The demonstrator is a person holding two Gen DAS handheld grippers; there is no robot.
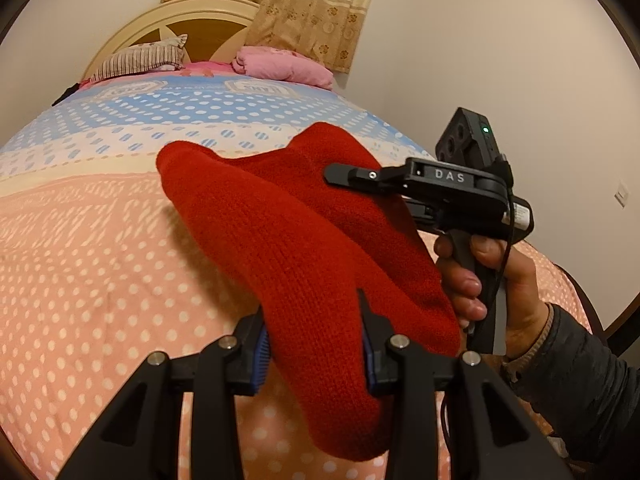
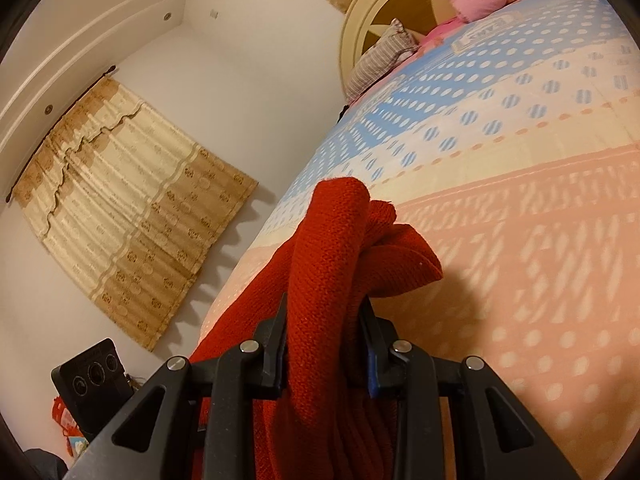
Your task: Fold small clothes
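Nearest, the left gripper (image 1: 316, 344) pinches a red knitted woollen garment (image 1: 296, 240) between its blue-padded fingers (image 1: 261, 354), lifted above the pink, white-dotted bedspread (image 1: 88, 280). The right gripper (image 2: 324, 344), gripped by a bare hand (image 1: 496, 292), clamps another bunched fold of it. Farther off lie a striped pillow (image 1: 140, 60) and pink pillow (image 1: 284, 66) by the cream headboard (image 1: 200, 12).

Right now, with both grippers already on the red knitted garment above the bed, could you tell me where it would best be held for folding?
Hold the red garment at two outer edges, coming in from opposite sides. The left gripper clamps one bunched end and the right gripper a thick roll of several layers, so the knit sags between them. Probably regrip single-layer corners to spread it flat on the bed.
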